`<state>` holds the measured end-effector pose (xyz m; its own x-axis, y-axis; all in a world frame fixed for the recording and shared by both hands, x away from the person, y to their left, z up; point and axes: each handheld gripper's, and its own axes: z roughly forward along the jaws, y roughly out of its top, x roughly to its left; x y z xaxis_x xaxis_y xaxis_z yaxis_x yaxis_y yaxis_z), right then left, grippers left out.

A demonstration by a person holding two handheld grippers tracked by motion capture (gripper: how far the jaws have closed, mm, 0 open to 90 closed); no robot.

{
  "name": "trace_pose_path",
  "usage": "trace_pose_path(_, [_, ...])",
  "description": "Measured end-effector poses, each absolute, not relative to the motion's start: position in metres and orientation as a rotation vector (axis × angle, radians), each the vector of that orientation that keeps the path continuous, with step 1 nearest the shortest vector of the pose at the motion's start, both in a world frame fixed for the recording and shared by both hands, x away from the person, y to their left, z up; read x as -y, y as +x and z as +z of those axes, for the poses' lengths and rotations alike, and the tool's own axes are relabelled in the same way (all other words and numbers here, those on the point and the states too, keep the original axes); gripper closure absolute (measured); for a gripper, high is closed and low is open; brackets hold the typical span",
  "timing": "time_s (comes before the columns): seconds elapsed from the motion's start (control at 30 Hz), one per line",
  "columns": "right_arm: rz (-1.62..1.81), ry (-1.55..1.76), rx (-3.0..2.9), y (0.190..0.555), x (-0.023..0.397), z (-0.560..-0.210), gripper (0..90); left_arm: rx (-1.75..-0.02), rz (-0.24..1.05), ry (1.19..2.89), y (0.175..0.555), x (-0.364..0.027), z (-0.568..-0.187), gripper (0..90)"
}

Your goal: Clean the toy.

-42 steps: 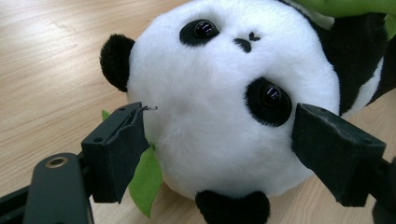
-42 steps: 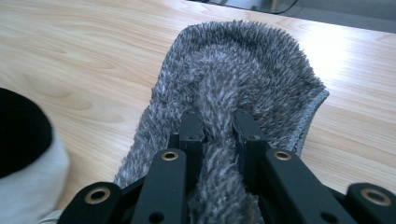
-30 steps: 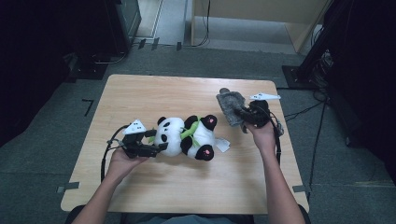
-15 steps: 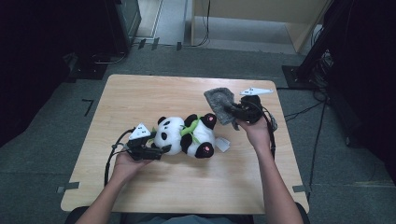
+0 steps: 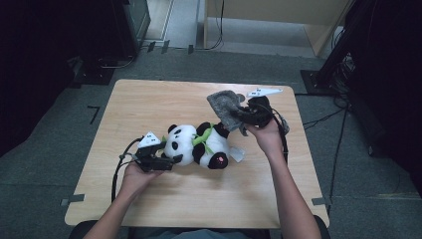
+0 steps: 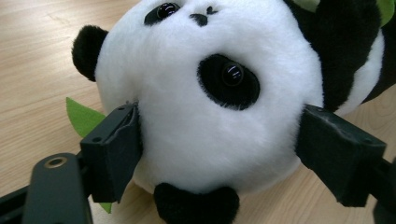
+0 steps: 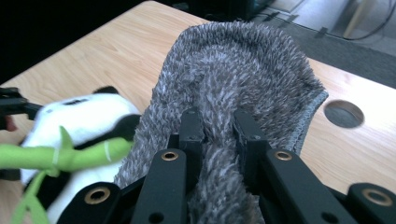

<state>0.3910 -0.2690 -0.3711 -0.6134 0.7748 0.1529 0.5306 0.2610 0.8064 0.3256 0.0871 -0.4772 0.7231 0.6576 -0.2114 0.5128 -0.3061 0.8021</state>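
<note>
Grey fuzzy cloth pinched tight in right gripper, jaws nearly together with a fold of pile squeezed between; lifted clear of wooden table near its far right corner, hanging over panda's hind end. Probably raised like that to drape or wipe over the toy, or just to get it out of the way.

Plush panda lying on its side mid-table, head toward left edge, black feet toward right. Green bamboo sprig across its chest, green felt leaf poking out under head.

Left gripper at the head, jaws spread wide either side of white face; have just been opening further. Left pad seems to brush the fur, right pad just beside cheek, no real squeeze visible. Reads as bracing or letting go of the head, not a carry grip. Head resting on table, so toy stays put regardless.

Round cable hole in tabletop just beyond cloth's edge. White tag lying beside panda's foot.
</note>
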Motion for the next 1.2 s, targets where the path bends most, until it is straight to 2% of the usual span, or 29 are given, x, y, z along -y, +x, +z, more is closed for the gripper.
trace_pose_path(0.13, [1.296, 1.163, -2.286, 0.388, 0.256, -0.363, 77.2, -0.902, 0.204, 1.983, 0.325, -0.086, -0.475, 13.9])
trace_pose_path(0.3, [1.316, 1.094, -2.321, 0.382, 0.238, -0.352, 77.2, -0.898, 0.227, 1.999, 0.323, -0.087, -0.473, 24.2])
trace_pose_path(0.5, [1.338, 1.025, -2.367, 0.379, 0.219, -0.346, 77.1, -0.906, 0.232, 1.992, 0.323, -0.086, -0.473, 25.4])
trace_pose_path(0.87, [1.366, 0.876, -2.499, 0.382, 0.167, -0.356, 77.1, -0.909, 0.262, 1.986, 0.321, -0.085, -0.474, 30.4])
trace_pose_path(1.2, [1.282, 0.826, -2.673, 0.384, 0.128, -0.384, 76.6, -0.906, 0.255, 1.994, 0.321, -0.086, -0.474, 33.5])
